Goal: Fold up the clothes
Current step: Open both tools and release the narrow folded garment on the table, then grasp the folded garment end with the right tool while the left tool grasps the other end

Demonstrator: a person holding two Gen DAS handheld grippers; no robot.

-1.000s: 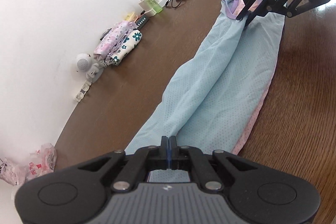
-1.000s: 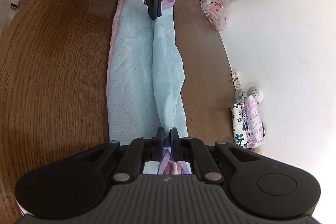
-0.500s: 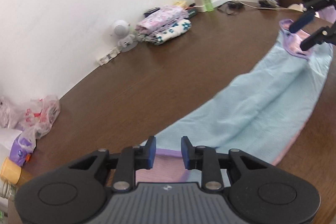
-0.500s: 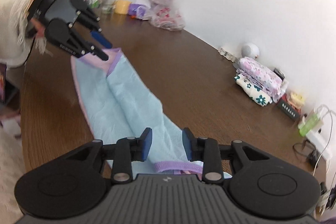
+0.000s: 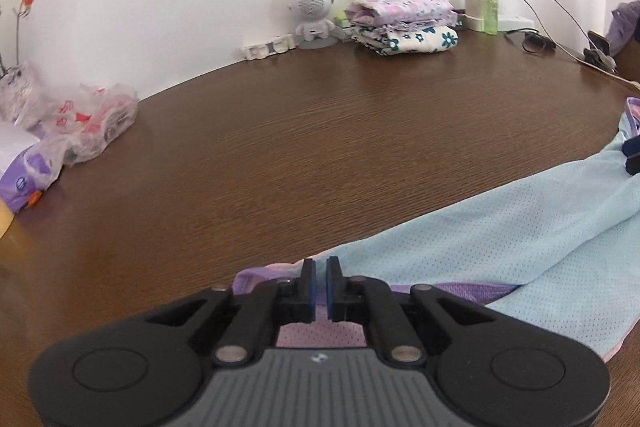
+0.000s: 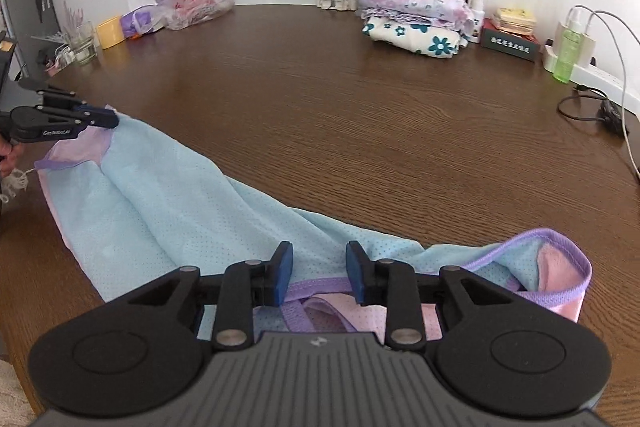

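Two grippers work one light-blue mesh garment (image 6: 168,203), stretched in a long band across the lower frame on my brown table (image 6: 360,115). Thin and limp, it should weigh little; the purple trim (image 6: 560,291) looks the surest hold. My right gripper (image 6: 319,275) gapes wide; my left gripper (image 5: 319,283) is nearly closed, gripping nothing I can see.

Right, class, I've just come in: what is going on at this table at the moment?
A person holding a hand-held gripper in each hand is folding a light blue garment with purple trim, lying in a long strip on the brown table. The right hand-held gripper is open above one end. The left hand-held gripper is nearly closed at the other end. Folded clothes are stacked by the wall.
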